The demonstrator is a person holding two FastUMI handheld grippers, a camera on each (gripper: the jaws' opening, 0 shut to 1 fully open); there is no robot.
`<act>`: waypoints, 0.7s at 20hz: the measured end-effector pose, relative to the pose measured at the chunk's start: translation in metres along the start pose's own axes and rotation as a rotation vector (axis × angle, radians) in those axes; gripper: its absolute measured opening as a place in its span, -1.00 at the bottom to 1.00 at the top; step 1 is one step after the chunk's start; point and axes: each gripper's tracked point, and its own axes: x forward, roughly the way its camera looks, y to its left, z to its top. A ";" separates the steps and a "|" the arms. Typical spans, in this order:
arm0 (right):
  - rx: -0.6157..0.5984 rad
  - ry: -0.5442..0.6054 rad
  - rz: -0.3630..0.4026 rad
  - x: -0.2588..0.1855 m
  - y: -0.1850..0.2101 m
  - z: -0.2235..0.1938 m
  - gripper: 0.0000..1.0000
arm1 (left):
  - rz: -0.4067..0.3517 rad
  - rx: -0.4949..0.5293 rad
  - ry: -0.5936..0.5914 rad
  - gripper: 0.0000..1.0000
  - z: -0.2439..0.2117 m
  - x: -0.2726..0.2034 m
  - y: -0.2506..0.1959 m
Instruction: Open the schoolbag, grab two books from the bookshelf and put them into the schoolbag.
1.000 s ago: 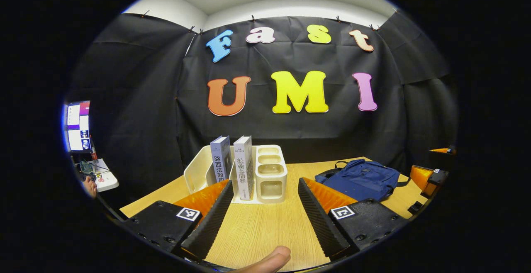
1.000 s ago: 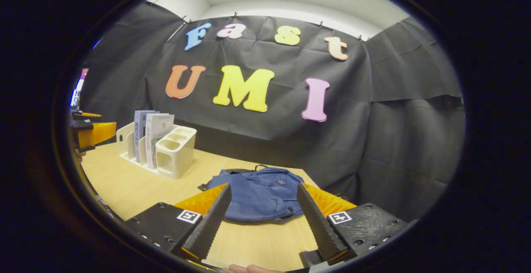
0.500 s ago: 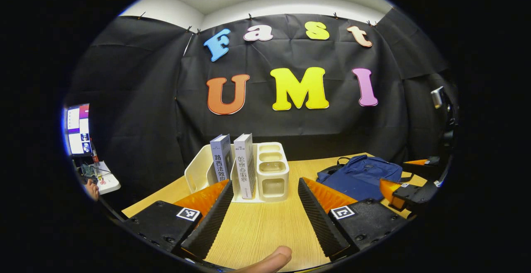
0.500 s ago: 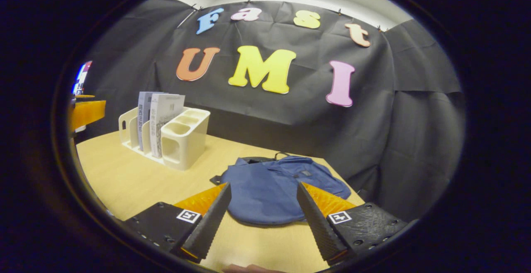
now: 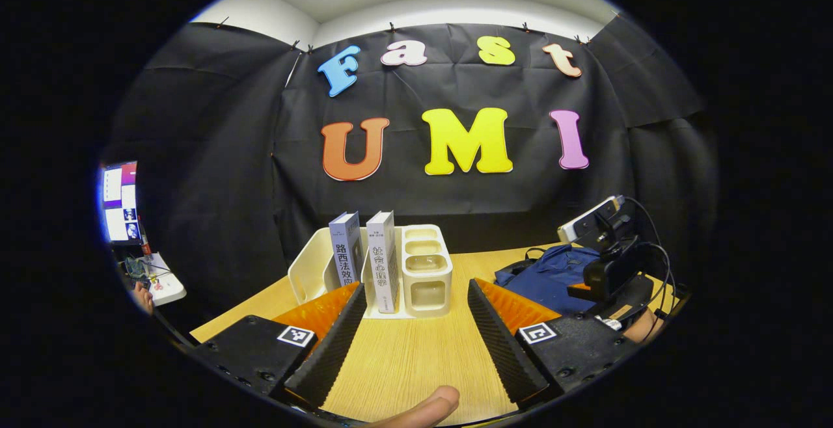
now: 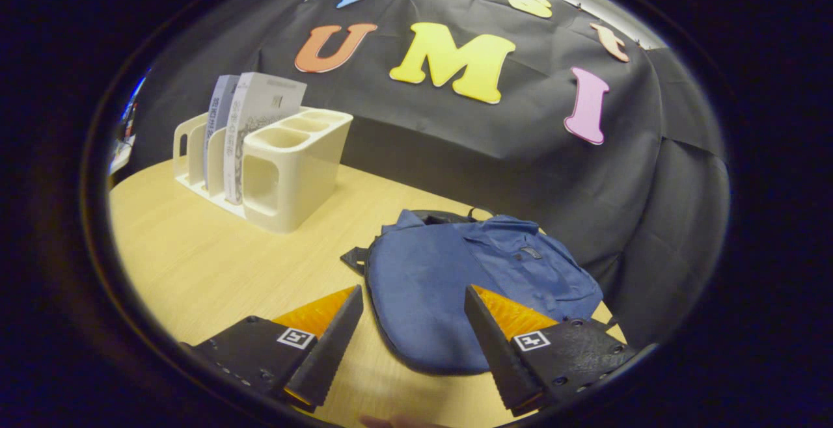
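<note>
A blue schoolbag [image 6: 468, 285] lies flat and zipped on the wooden table [image 6: 208, 259]; the left gripper view has the schoolbag [image 5: 546, 278] at the right. Two grey books [image 5: 364, 259] stand upright in a cream bookshelf [image 5: 423, 272]; the right gripper view shows the books [image 6: 250, 122] in the bookshelf [image 6: 293, 168] at the left. My left gripper [image 5: 410, 334] is open, low over the table in front of the bookshelf. My right gripper [image 6: 413, 337] is open just above the near edge of the bag. The right gripper's body [image 5: 612, 265] with its camera hangs over the bag.
A monitor [image 5: 120, 200] and a small white stand sit off the table's left side. Black cloth walls close the booth behind the table. A fingertip [image 5: 423, 408] pokes in at the bottom of the left gripper view.
My right gripper has moved forward and down toward the schoolbag, which now looms larger between its fingers. The left gripper has stayed almost still.
</note>
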 end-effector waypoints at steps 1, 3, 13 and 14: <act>-0.014 0.015 -0.002 0.006 0.004 -0.002 0.89 | 0.003 -0.003 0.002 0.96 -0.001 0.000 0.002; -0.036 0.049 0.007 0.016 0.011 -0.007 0.97 | 0.006 -0.012 0.015 0.96 -0.005 0.003 0.006; -0.127 0.149 -0.106 0.047 0.002 -0.021 0.55 | -0.015 -0.019 0.032 0.96 -0.008 0.004 0.005; -0.125 0.148 -0.104 0.045 0.001 -0.018 0.67 | -0.017 -0.022 0.035 0.96 -0.008 0.004 0.005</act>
